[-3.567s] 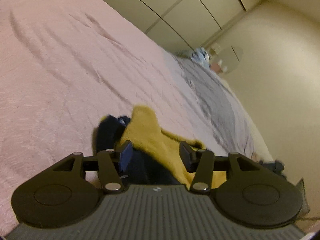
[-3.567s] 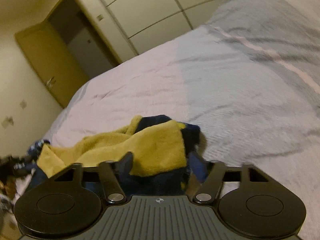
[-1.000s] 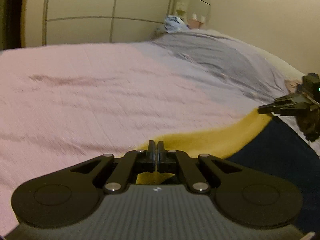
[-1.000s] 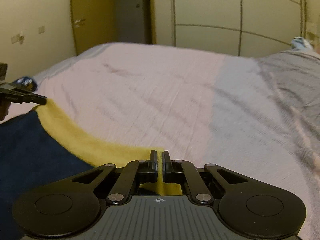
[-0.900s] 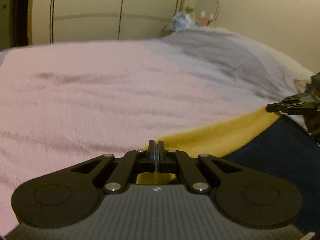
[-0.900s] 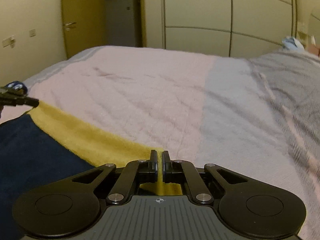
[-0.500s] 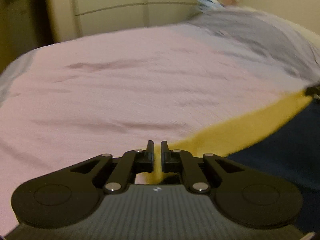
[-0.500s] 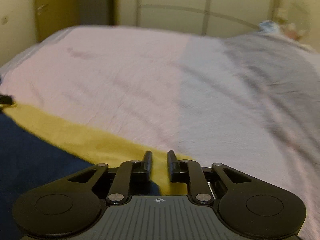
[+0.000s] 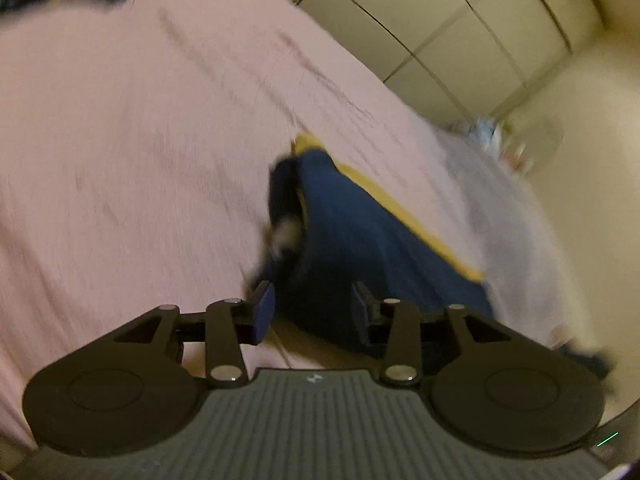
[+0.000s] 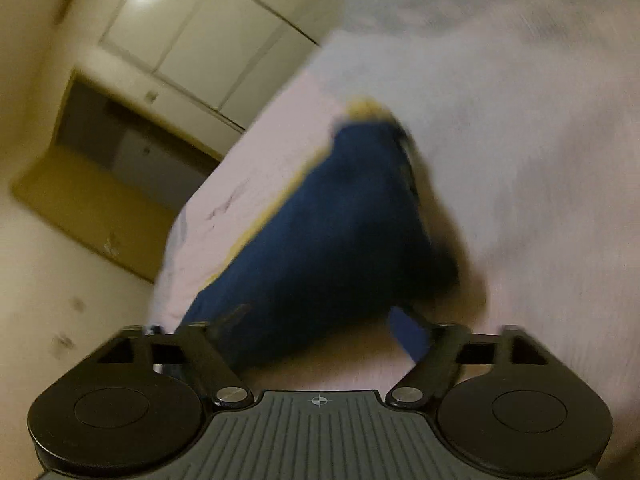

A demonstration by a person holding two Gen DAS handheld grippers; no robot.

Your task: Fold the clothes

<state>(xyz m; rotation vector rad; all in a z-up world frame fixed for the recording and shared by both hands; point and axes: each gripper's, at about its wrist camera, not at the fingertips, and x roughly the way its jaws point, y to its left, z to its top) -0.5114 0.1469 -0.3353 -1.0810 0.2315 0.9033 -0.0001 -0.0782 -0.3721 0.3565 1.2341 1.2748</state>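
navy cloth [image 9: 360, 232] with a yellow edge lay on the pink bed [image 9: 120, 140]. both the left gripper [image 9: 312, 312] and right gripper [image 10: 320, 328] had jaws opening, holding nothing. a release step, probably; next called for regrasping an edge to fold.

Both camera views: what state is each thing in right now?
Garment: folded, navy side up, yellow edge showing, lying released on the bed.
Left gripper: jaws opening, nothing pinched.
Right gripper: jaws opening, nothing pinched.
Door: open.
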